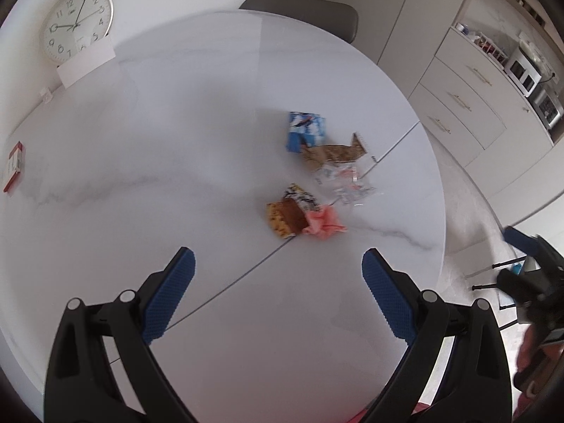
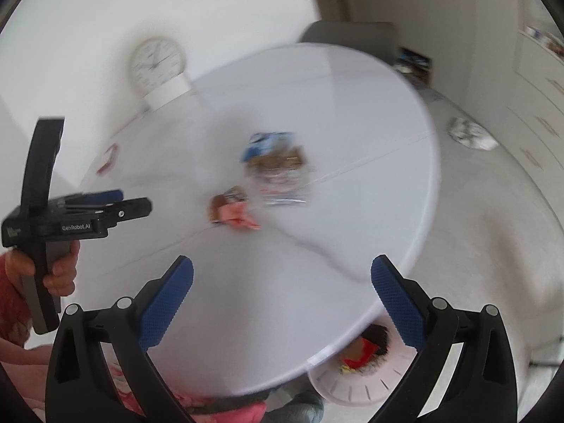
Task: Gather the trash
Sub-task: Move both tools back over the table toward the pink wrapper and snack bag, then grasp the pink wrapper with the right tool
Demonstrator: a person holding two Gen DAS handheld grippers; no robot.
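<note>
Both grippers hover over the near edge of the round white counter, the left gripper and right gripper each with blue-padded fingers spread wide and empty. Farther in, near the middle, trash lies clustered: a pink wrapper touching a brown-yellow wrapper, then clear plastic, a tan wrapper and a blue packet. Beyond, a clock leans against the wall.

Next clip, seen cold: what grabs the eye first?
A small heap of wrappers lies right of centre on the round white marble table, a pink crumpled one nearest. Both left tongs and right tongs hover open and empty. A white bin holding trash peeks from under the table's near edge.
</note>
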